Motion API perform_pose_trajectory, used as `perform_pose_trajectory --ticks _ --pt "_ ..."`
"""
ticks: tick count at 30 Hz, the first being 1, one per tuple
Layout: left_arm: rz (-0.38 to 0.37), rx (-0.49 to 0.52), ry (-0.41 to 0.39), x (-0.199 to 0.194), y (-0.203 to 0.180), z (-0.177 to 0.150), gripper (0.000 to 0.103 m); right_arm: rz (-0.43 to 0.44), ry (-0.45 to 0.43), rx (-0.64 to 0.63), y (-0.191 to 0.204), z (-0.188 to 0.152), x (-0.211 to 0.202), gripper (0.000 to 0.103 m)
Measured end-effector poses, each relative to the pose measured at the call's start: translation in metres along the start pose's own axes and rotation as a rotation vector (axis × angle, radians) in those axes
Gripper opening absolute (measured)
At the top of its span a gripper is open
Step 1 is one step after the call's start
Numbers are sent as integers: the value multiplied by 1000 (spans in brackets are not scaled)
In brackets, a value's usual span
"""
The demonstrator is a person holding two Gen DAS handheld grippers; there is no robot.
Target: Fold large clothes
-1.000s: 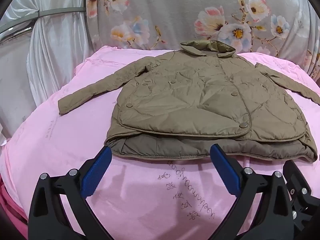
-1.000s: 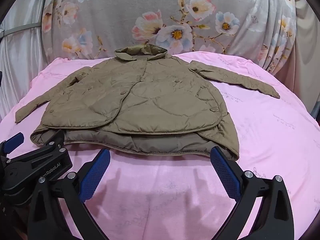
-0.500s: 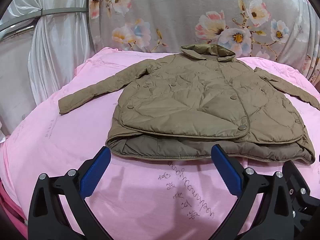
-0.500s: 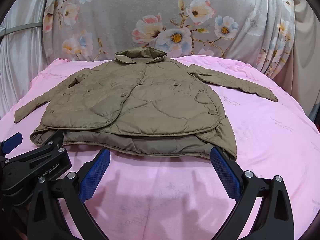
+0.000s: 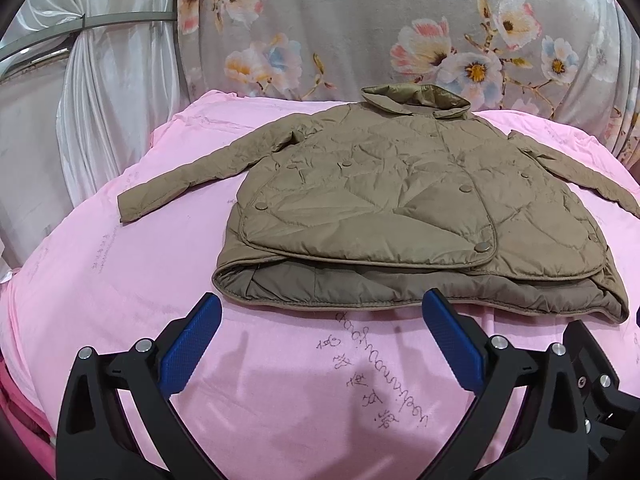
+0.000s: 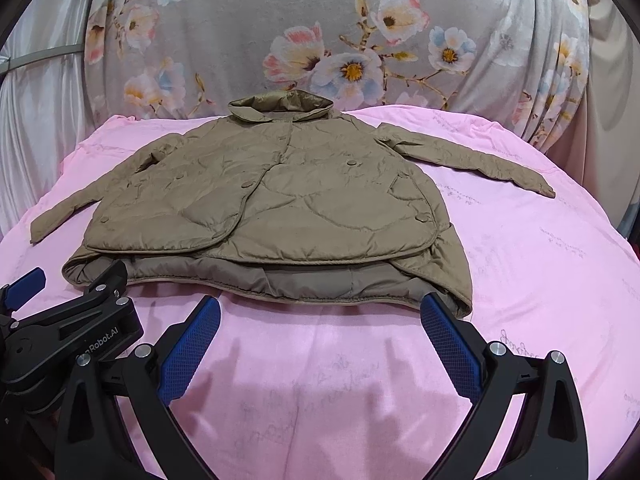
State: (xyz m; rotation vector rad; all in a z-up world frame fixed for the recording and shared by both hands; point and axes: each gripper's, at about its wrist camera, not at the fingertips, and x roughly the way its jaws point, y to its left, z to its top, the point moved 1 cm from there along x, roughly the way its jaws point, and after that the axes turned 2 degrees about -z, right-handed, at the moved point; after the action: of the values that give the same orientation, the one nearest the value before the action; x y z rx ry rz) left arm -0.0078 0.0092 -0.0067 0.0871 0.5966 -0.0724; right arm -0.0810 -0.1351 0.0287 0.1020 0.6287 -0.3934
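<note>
On the pink sheet [image 5: 120, 280], an olive quilted jacket [image 5: 400, 200] lies front up and snapped shut, its collar [image 5: 416, 98] at the far end against a floral drape [image 5: 360, 20] and its hem toward the cameras. Both sleeves are spread outward from the jacket body: the left sleeve [image 5: 184, 176] angles toward the near left, and the right sleeve [image 6: 472, 160] toward the right. At the hem the front panels end short of the back panel, exposing a strip of lining [image 6: 320, 280]. Left claw [image 5: 320, 312]: jaws spread wide, empty, poised just short of the jacket hem, with its blue pads [image 5: 190, 344] apart from the fabric. Right claw [image 6: 320, 316]: jaws likewise wide and empty; the right pad [image 6: 450, 344] sits close by the hem's right corner, though contact cannot be judged. Handwritten marks [image 5: 372, 364] cover the sheet near the hem. White curtain [image 5: 100, 80] hangs left of the drape.
</note>
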Motion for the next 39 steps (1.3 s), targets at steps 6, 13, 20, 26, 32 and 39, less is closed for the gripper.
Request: perform_pose_trajectory --ticks 6,13,20,26,32,39 --pt "-1 5 9 -3 -1 -3 98 1 3 0 0 -1 1 98" --pt "1 2 23 4 -2 0 98 4 10 -2 0 -2 2 98" --pt "4 0 16 3 -1 0 98 3 11 -1 1 -3 1 98" --pt "12 -3 15 3 0 1 98 3 12 -1 1 -3 2 98" --pt "13 -3 16 3 0 -1 98 3 14 -1 2 -4 2 98" --pt "15 0 19 5 0 -2 98 6 22 -2 5 -6 4 98"
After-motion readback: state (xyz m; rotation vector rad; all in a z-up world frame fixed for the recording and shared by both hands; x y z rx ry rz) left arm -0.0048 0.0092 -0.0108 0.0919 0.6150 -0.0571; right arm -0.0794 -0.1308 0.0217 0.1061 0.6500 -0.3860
